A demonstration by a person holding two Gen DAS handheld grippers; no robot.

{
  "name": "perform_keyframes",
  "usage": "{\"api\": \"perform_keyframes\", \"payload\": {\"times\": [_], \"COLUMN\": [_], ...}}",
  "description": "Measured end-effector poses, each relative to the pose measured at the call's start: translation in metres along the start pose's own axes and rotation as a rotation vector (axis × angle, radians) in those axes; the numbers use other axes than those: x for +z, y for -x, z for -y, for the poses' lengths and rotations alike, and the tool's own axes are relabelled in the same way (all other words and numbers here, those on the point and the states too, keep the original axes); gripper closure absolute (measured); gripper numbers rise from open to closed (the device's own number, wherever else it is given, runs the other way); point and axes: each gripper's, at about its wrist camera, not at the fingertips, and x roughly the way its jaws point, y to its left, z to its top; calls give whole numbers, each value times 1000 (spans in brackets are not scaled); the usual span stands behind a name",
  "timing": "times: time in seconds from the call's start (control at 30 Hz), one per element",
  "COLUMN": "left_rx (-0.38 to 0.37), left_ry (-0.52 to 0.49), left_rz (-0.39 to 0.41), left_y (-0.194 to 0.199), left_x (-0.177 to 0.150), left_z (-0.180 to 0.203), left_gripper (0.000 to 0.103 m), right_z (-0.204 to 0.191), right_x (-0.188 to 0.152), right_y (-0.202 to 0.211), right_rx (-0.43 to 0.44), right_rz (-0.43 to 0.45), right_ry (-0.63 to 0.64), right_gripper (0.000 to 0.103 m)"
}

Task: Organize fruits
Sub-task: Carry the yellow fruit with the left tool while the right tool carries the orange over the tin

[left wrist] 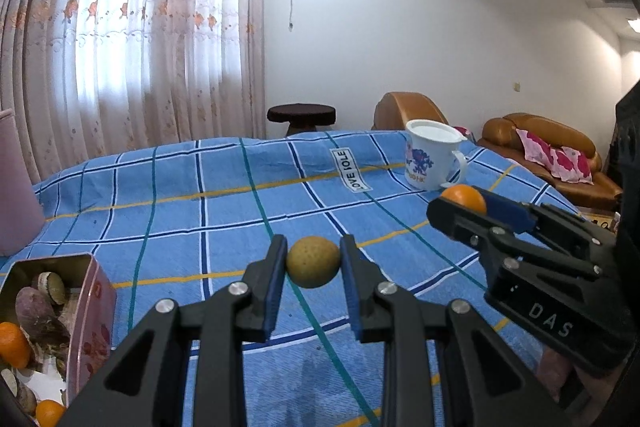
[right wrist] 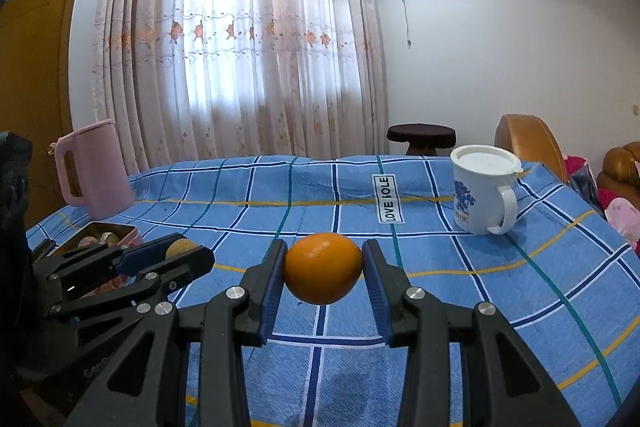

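We hold 2 fruits in the air over the blue checked desk [right wrist: 400, 367]: our left gripper [left wrist: 313, 263] is clenched on a small tan fruit [left wrist: 313, 262], and our right gripper [right wrist: 323, 269] is clamped on an orange [right wrist: 323, 268]. Both hang above the cloth, well short of the mug [right wrist: 480, 195] at far right. The tin [left wrist: 86, 291] at near left already holds oranges and other pieces, so we judge this the carrying step. Next, each fruit needs bringing over its intended spot, lowering and releasing without rolling; which container suits which, we cannot tell.
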Motion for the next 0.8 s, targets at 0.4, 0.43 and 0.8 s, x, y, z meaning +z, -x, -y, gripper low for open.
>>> {"api": "perform_keyframes", "payload": {"times": [0.4, 0.43, 0.8], "left_rx": [20, 21, 28], "left_ry": [-3, -2, 31], "left_rz": [45, 45, 21], "left_y": [12, 12, 22], "left_x": [-1, -1, -5], "left_z": [-2, -3, -25], "left_gripper": [75, 75, 75], "right_z": [-7, -7, -19], "right_x": [0, 0, -1], "right_y": [9, 8, 10], "right_rx": [-12, -12, 2], "right_rz": [53, 53, 30], "right_ry": [41, 40, 53], "right_gripper": [62, 62, 62]}}
